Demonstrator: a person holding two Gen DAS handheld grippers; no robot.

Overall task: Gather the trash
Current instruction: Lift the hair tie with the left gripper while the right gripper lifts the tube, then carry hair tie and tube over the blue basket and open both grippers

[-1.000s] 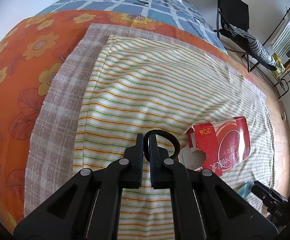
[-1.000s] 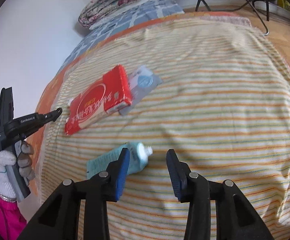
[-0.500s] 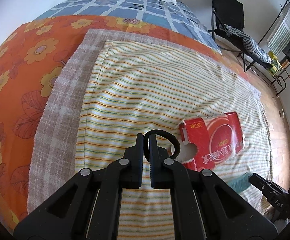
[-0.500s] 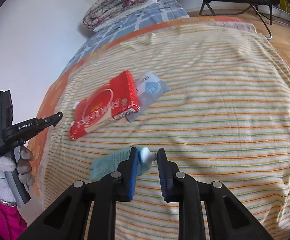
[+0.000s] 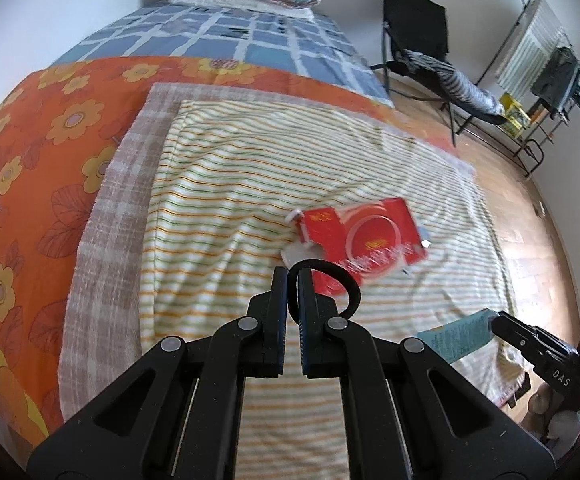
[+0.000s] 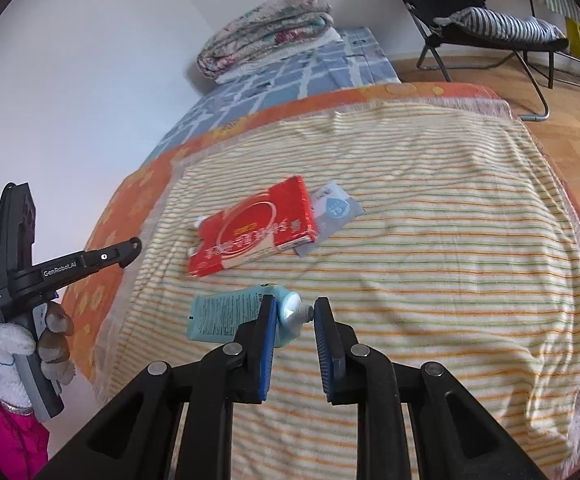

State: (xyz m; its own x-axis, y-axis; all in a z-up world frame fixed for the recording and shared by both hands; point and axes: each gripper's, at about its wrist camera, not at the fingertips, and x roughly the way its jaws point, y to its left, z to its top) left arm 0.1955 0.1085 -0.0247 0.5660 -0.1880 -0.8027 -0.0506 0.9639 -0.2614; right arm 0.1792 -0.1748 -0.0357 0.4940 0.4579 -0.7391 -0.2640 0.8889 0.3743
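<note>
My right gripper (image 6: 294,312) is shut on the cap end of a teal tube (image 6: 225,316), which hangs lifted above the striped towel (image 6: 450,264). In the left wrist view the same tube (image 5: 456,334) shows at lower right in the other gripper's tips. My left gripper (image 5: 293,276) is shut on a black elastic loop (image 5: 350,284) that curls out to its right. A red carton (image 6: 255,226) lies flat on the towel, partly covering a pale blue sachet (image 6: 336,208). At the left edge of the right wrist view is the left gripper (image 6: 129,246), in a gloved hand (image 6: 17,336).
The towel lies over an orange flowered sheet (image 5: 29,168) and a blue checked cover (image 5: 229,40) on a bed. Folded quilts (image 6: 265,28) are stacked at the head. A black folding chair (image 6: 490,20) with a striped cloth stands on the wooden floor (image 6: 562,92).
The right jaws have come together on the teal tube and raised it off the towel. Both grippers have risen, so the bed looks farther away. The left still holds the loop.
</note>
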